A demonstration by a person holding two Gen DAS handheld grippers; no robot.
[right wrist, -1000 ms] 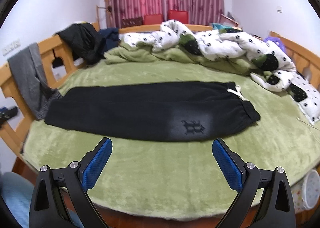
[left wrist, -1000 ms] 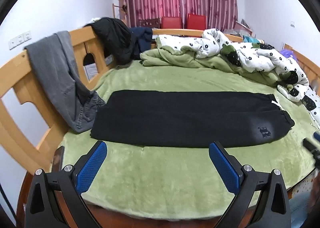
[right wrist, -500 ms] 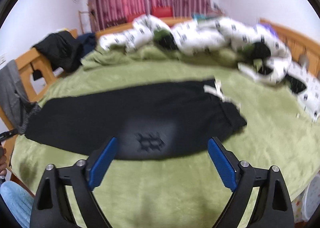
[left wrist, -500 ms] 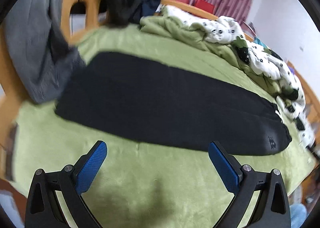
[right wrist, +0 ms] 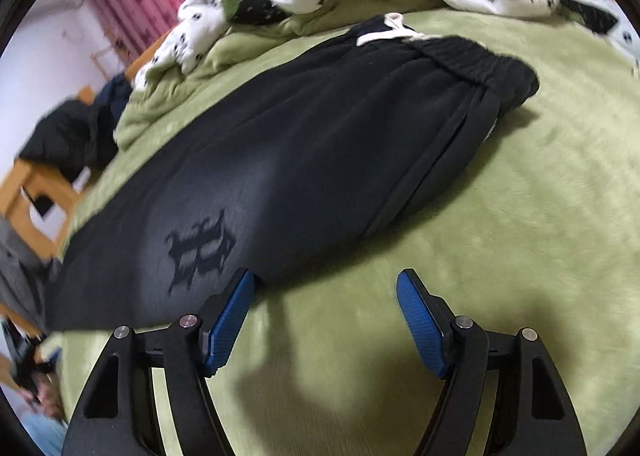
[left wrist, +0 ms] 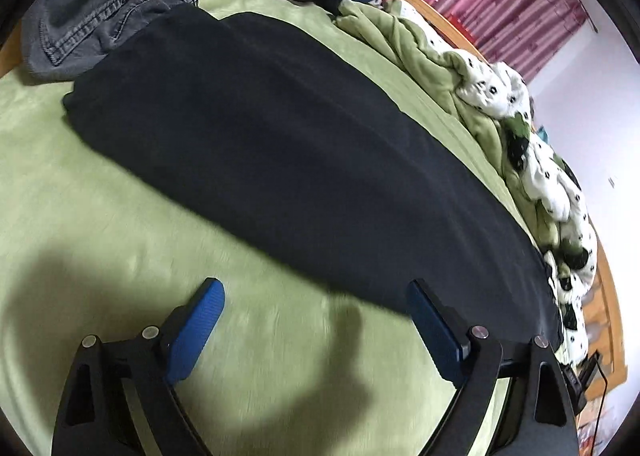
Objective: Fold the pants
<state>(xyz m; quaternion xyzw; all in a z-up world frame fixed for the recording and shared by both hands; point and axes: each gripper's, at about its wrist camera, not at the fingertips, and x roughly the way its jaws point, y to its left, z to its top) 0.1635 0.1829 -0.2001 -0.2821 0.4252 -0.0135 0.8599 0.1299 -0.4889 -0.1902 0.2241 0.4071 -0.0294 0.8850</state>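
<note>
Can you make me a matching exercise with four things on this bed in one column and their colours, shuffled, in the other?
Things:
1. pants
2. drawstring
3. jeans
4. bed cover

Colours:
A. green
B. faded grey
C. black
D. off-white

Right pairs: 1-C, 2-D, 3-B, 4-A

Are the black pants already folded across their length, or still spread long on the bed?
Still spread long: the black pants lie flat on the green blanket.
</note>
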